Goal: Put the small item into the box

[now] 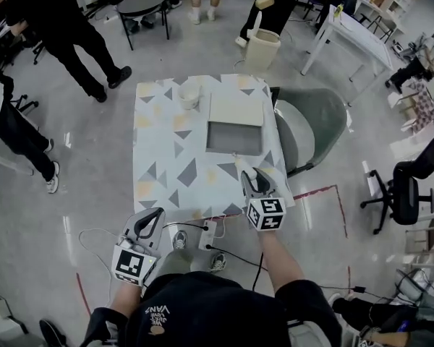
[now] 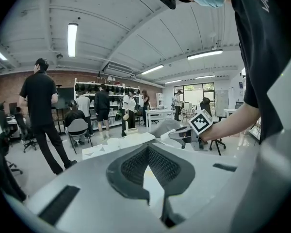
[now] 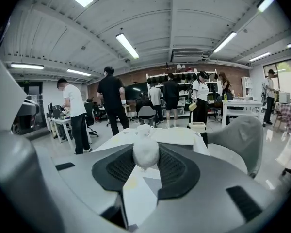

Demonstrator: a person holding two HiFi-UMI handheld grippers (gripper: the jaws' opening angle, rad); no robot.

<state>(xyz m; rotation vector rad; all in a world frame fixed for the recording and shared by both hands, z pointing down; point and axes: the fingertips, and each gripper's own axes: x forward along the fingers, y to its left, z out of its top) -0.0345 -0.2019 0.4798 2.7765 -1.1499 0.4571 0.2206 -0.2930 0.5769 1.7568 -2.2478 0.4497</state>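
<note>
Presently the right gripper (image 3: 146, 148) is clamping the small white item (image 3: 145, 154), long axis upright, tapered end pointing down, near the box (image 1: 231, 139); the left gripper (image 2: 146, 147) is sitting closed.

patterned table (image 1: 159, 147) — open box (image 1: 233, 137), white cup (image 1: 189, 95) on it

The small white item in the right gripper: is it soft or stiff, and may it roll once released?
Held in the right gripper, the small white item looks rounded and matte, bulging above the jaws: probably soft and light. Being round, it may roll a little in the box.
</note>
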